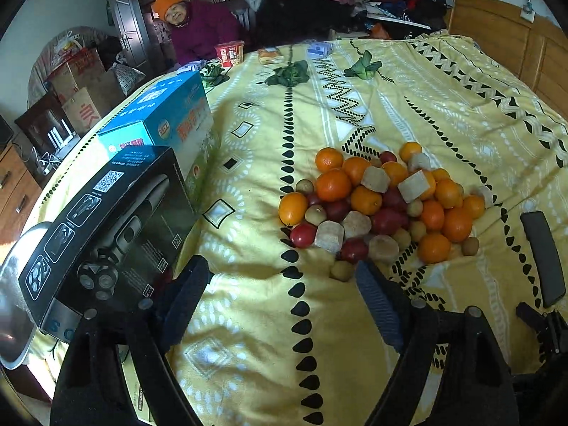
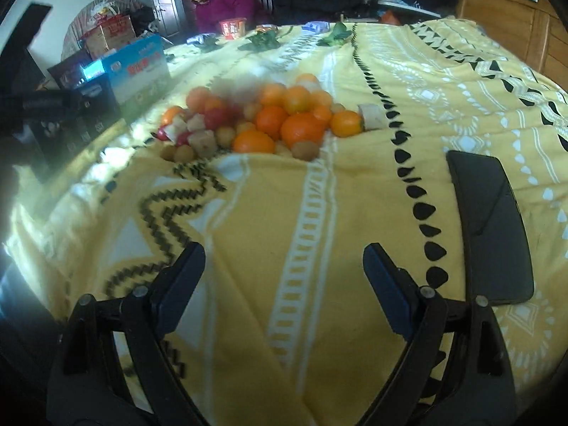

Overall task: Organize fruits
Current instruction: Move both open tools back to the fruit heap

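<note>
A heap of fruit (image 1: 383, 198) lies on the yellow patterned blanket (image 1: 255, 319): oranges, small red fruits, small brownish-green fruits and pale cube-shaped pieces. My left gripper (image 1: 280, 266) hangs open just short of the heap's near edge, with only blanket between its fingers; its right fingertip (image 1: 369, 277) is close to a small green fruit (image 1: 341, 270). In the right wrist view the same heap (image 2: 262, 120) lies further off, beyond my right gripper (image 2: 284, 255), which is open over bare blanket (image 2: 248, 319).
A black shaver box (image 1: 106, 227) and a blue carton (image 1: 170, 113) stand left of the left gripper. A black phone (image 2: 490, 227) lies right of the right gripper. Leafy greens (image 1: 289, 74), a red cup (image 1: 230, 53) and a seated person (image 1: 202, 28) are at the far edge.
</note>
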The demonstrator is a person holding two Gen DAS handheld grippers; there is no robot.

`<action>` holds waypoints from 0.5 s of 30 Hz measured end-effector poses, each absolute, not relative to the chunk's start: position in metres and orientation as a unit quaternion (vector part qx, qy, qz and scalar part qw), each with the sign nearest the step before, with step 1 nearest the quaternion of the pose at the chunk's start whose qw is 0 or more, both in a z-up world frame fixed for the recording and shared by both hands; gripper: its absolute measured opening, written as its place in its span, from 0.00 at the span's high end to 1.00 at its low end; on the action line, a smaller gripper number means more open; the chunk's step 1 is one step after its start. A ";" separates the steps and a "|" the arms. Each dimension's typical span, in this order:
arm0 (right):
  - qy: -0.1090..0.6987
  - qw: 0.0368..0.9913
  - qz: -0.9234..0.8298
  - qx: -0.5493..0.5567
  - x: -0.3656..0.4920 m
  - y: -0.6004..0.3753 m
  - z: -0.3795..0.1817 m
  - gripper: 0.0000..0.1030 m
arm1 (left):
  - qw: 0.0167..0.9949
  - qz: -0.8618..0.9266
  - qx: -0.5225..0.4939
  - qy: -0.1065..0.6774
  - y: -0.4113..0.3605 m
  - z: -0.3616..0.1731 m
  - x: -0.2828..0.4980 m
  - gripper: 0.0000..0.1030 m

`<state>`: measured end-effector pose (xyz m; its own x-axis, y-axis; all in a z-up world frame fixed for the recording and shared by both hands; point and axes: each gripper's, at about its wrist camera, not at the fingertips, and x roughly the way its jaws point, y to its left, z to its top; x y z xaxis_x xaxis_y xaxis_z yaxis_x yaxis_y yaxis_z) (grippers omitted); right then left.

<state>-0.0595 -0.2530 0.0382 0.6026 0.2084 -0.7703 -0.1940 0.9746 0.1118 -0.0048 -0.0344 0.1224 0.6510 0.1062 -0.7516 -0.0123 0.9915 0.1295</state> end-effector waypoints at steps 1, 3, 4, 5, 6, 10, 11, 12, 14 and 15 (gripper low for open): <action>0.437 0.892 0.111 0.020 -0.055 -0.257 0.034 0.12 | 0.908 0.034 0.060 0.412 -0.036 0.125 -0.005 0.16; 0.435 0.893 0.109 0.033 -0.051 -0.262 0.031 0.08 | 0.912 0.038 0.069 0.404 -0.039 0.129 -0.006 0.16; 0.435 0.893 0.108 0.034 -0.049 -0.263 0.029 0.07 | 0.912 0.037 0.071 0.402 -0.040 0.131 -0.007 0.16; 0.437 0.892 0.107 0.033 -0.048 -0.262 0.027 0.06 | 0.913 0.036 0.070 0.401 -0.040 0.132 -0.008 0.16; 0.436 0.893 0.106 0.028 -0.049 -0.261 0.026 0.04 | 0.913 0.036 0.069 0.400 -0.041 0.133 -0.008 0.16; 0.435 0.895 0.102 0.004 -0.050 -0.254 0.023 0.00 | 0.913 0.038 0.070 0.399 -0.041 0.134 -0.008 0.16; 0.435 0.895 0.101 0.004 -0.050 -0.254 0.022 0.00 | 0.913 0.039 0.071 0.400 -0.041 0.134 -0.008 0.16; 0.435 0.895 0.102 0.005 -0.050 -0.254 0.022 0.00 | 0.913 0.040 0.071 0.400 -0.041 0.135 -0.008 0.16; 0.435 0.895 0.102 0.006 -0.050 -0.254 0.022 0.00 | 0.912 0.040 0.069 0.402 -0.042 0.134 -0.008 0.16; 0.435 0.895 0.102 0.005 -0.050 -0.254 0.022 0.00 | 0.912 0.041 0.069 0.403 -0.042 0.133 -0.008 0.16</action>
<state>-0.0496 -0.2541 0.0220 0.6012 0.1865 -0.7770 -0.1777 0.9792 0.0975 -0.0084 -0.0420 0.1332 0.6726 0.1300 -0.7285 -0.0183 0.9871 0.1592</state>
